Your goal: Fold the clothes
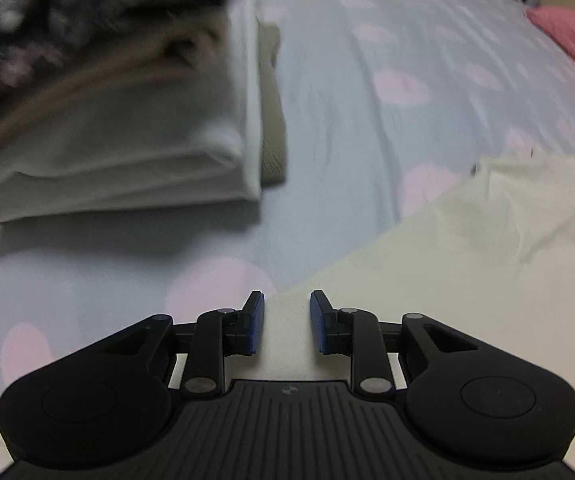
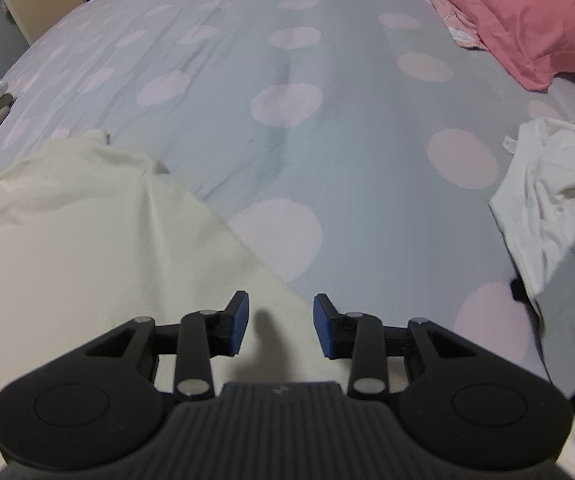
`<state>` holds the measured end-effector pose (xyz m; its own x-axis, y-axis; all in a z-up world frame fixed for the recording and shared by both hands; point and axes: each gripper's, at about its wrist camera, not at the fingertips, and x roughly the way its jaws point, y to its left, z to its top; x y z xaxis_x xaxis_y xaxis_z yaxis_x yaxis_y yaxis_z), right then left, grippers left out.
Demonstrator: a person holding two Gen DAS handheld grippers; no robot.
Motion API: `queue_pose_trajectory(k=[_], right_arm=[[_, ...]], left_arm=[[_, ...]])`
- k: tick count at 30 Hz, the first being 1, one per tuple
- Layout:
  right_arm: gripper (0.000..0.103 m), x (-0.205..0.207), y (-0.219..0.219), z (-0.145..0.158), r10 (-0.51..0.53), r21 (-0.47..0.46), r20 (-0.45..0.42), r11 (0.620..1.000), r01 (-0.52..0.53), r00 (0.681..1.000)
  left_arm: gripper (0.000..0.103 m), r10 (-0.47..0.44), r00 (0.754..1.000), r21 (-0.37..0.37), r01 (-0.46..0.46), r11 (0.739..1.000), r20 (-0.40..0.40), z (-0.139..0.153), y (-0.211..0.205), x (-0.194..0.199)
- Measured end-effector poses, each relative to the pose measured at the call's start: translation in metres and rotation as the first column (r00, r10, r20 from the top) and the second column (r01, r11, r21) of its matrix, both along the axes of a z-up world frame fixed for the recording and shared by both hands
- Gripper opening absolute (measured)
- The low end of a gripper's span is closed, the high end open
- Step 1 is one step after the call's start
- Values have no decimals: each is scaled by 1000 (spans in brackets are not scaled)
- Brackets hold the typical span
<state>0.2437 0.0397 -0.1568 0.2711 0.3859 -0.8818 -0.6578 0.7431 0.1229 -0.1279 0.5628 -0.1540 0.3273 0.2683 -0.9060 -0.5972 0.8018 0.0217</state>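
a: where does the cream soft cloth garment (image 1: 467,264) lie?
b: flat on the dotted grey bed (image 2: 287,80). left tool (image 1: 287,324) over its lower-centre edge, right tool (image 2: 280,326) over its lower-right edge, both jaws apart, holding nothing.
a: nearer?
b: about equal.

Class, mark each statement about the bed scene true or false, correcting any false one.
1. Both grippers are open. True: left gripper, right gripper.
2. The cream garment lies on a plain white sheet. False: the bedcover is grey-blue with pink dots.
3. A stack of folded clothes sits left of the left gripper. True.
4. The pillow is green. False: pink.
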Motion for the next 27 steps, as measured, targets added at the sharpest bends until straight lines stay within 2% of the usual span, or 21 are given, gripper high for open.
queue_pose_trajectory(k=[3, 4, 5, 6, 8, 12, 13, 19, 21, 23, 27], right_arm=[[39, 6, -2, -16, 2, -2, -25, 1000, -2, 1000], [35, 5, -3, -18, 4, 2, -15, 1000, -4, 1000], [17, 3, -3, -17, 11, -9, -2, 1000, -11, 1000], [8, 1, -2, -16, 19, -19, 11, 1000, -18, 1000], [6, -2, -1, -13, 32, -41, 38, 999, -31, 999], [4, -2, 2, -1, -21, -82, 167, 996, 35, 986], [0, 0, 1, -2, -31, -82, 161, 996, 45, 986], [2, 15, -4, -8, -90, -83, 128, 991, 101, 988], [12, 16, -6, -5, -94, -75, 113, 992, 103, 989], [38, 14, -12, 7, -87, -87, 129, 991, 99, 988], [38, 10, -40, 38, -135, -50, 118, 989, 142, 984]], left_arm=[[23, -23, 1000, 52, 24, 998, -13, -5, -9, 2], [23, -22, 1000, 63, 23, 998, -20, -7, -12, 3], [23, -14, 1000, 68, 15, 998, -25, -7, -13, 3], [23, -9, 999, 74, 12, 997, -31, -7, -14, 5], [23, -5, 999, 85, 9, 996, -40, -8, -16, 7], [23, 18, 999, 90, -15, 996, -37, -8, -17, 8], [23, 22, 999, 91, -19, 996, -34, -8, -18, 7], [23, 43, 999, 105, -40, 994, -23, -7, -20, 6], [23, 47, 999, 117, -45, 992, -13, -2, -23, 5], [23, 54, 999, 117, -54, 992, 5, 5, -26, 3], [23, 32, 999, 130, -34, 991, 17, 26, -42, 1]])
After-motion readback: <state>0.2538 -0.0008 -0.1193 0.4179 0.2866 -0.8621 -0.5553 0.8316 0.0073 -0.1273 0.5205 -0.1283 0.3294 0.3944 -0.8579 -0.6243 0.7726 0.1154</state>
